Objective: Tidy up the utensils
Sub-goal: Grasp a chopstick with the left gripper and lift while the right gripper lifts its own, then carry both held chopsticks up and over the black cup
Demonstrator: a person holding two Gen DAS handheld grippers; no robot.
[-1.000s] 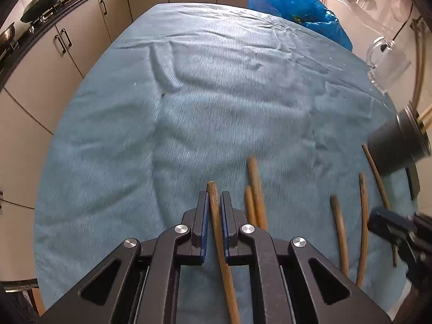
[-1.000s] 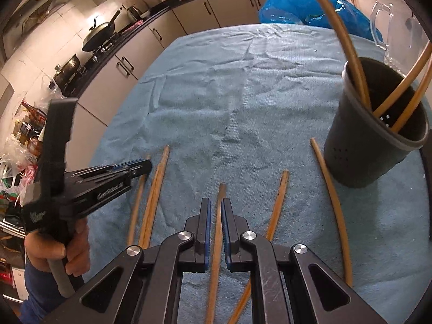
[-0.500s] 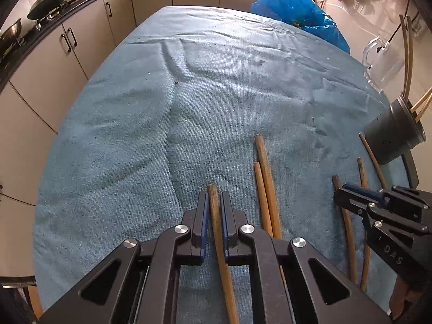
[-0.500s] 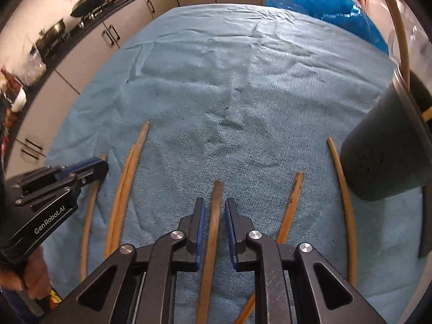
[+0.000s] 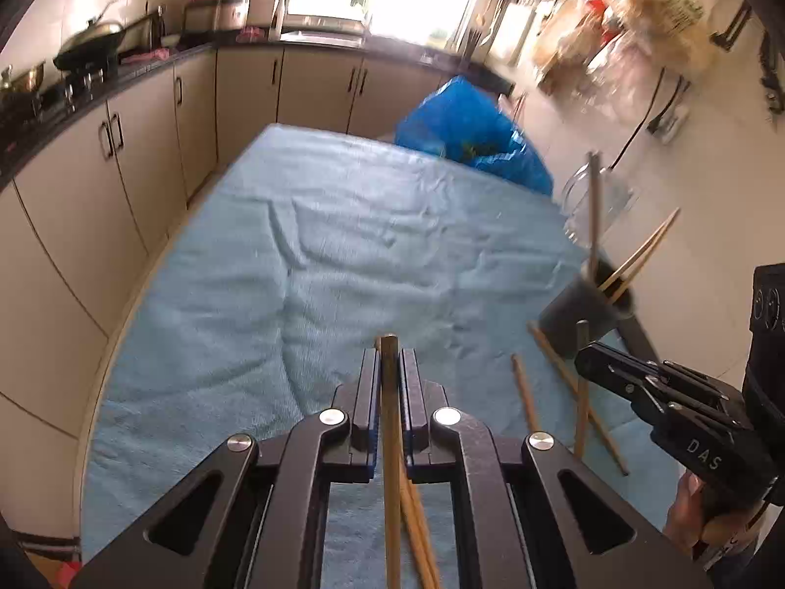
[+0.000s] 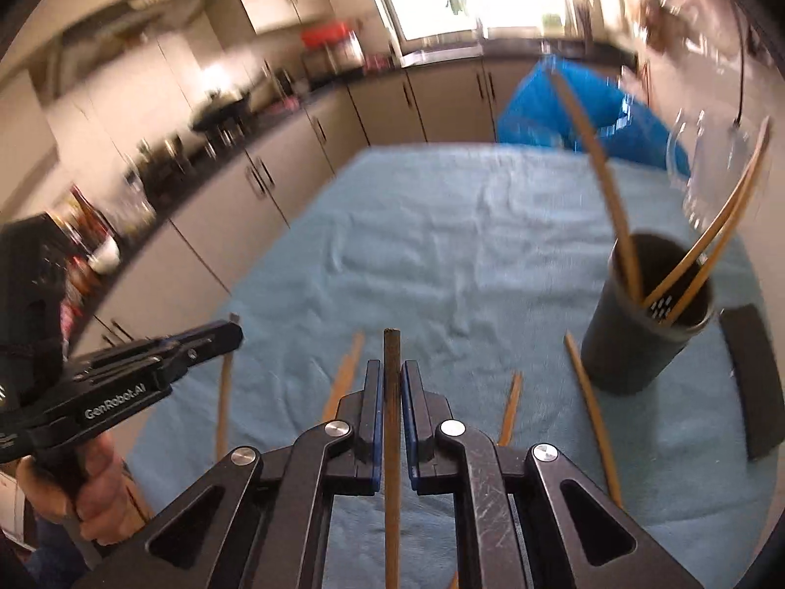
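— What have the tongs got?
— Left tongs (image 5: 390,383) pinch one wooden stick (image 5: 391,441); right tongs (image 6: 391,392) pinch a darker stick (image 6: 391,422). Both sticks are off the blue cloth (image 5: 343,255).
— Any writing?
— "GenRobot.AI" on the left, seen only from the right; "DAS" on the right.
— The rest?
— Three stand in the dark cup (image 6: 633,343); others lie on the counter.

You see one wooden chopstick (image 5: 391,422) pinched in each gripper, loose chopsticks (image 6: 591,407) flat beside the dark holder (image 6: 642,338), three leaning chopsticks (image 6: 603,181) standing inside the holder.
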